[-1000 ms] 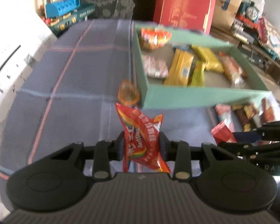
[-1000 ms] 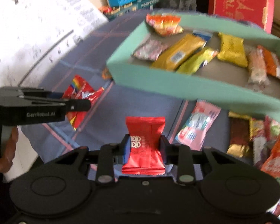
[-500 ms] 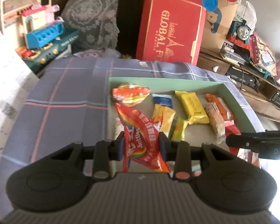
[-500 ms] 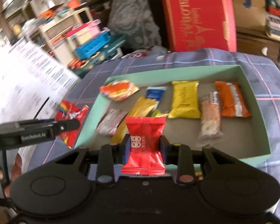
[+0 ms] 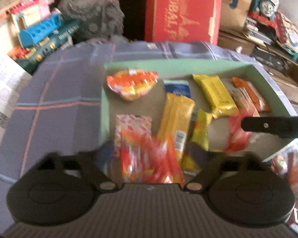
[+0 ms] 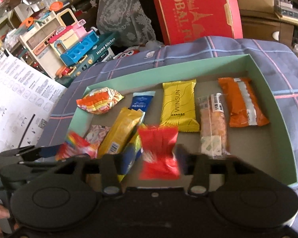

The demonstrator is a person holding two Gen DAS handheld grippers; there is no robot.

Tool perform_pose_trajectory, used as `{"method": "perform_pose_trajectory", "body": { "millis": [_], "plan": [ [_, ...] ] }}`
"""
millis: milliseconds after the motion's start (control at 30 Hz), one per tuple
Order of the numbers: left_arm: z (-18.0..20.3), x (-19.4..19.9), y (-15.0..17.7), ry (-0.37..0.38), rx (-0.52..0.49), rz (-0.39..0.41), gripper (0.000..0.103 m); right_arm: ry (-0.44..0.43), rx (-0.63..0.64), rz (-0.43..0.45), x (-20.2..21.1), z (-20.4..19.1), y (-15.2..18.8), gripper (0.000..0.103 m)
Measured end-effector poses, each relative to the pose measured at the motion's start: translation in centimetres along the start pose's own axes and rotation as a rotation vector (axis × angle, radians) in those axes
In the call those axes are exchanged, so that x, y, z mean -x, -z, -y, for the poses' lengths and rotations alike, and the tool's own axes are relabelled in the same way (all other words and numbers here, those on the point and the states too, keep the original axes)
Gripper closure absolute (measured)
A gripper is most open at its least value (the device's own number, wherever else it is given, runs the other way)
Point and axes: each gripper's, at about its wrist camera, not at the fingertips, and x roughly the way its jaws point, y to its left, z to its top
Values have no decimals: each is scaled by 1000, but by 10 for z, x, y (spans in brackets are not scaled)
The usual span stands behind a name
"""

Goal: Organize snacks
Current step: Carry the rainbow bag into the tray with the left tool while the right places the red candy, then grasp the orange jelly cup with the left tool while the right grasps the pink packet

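A green box (image 5: 168,62) (image 6: 168,73) on the plaid cloth holds several snack packs, among them a yellow pack (image 6: 177,107) and an orange pack (image 6: 242,103). My left gripper (image 5: 156,155) hangs over the box's near left part, jaws opening wide. The red rainbow candy bag (image 5: 149,158) is blurred between them, free of the pads. My right gripper (image 6: 149,158) is over the box's near middle, jaws opening. A red packet (image 6: 159,152) sits blurred between them, and the left pad stands clear of it. Each gripper shows in the other's view, the left gripper (image 6: 35,151) and the right gripper (image 5: 268,126).
Behind the table stands a big red gift box (image 6: 194,10). Toy kitchen sets (image 6: 69,45) and a white printed sheet (image 6: 15,99) lie to the left. More loose snacks (image 5: 288,170) lie on the cloth (image 5: 59,99) outside the box's right front corner.
Both grippers travelled from in front of the box to above it, each carrying its packet. Both sets of jaws have now spread, and the rainbow bag and red packet have come loose.
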Motion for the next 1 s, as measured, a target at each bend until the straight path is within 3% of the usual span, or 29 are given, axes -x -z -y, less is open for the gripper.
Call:
{"method": "perform_pose_trajectory", "body": {
  "millis": [33,67,300,667,1000],
  "plan": [
    [0,4,0,-11,2,16,0,3,-2,9,3,-1,0,17],
    [0,6,-1,-17,6,27,0,12,1,24,4,-2,0,13],
    [0,15,-2,-3,25,25,0,12,16,49,18,-14,4,1],
    [-10,60,19,1,18,72,0,-9,36,66,48,-38,19,0],
    [-47,75,54,-62,40,57,0,-11,49,47,65,-49,44,0]
  ]
}}
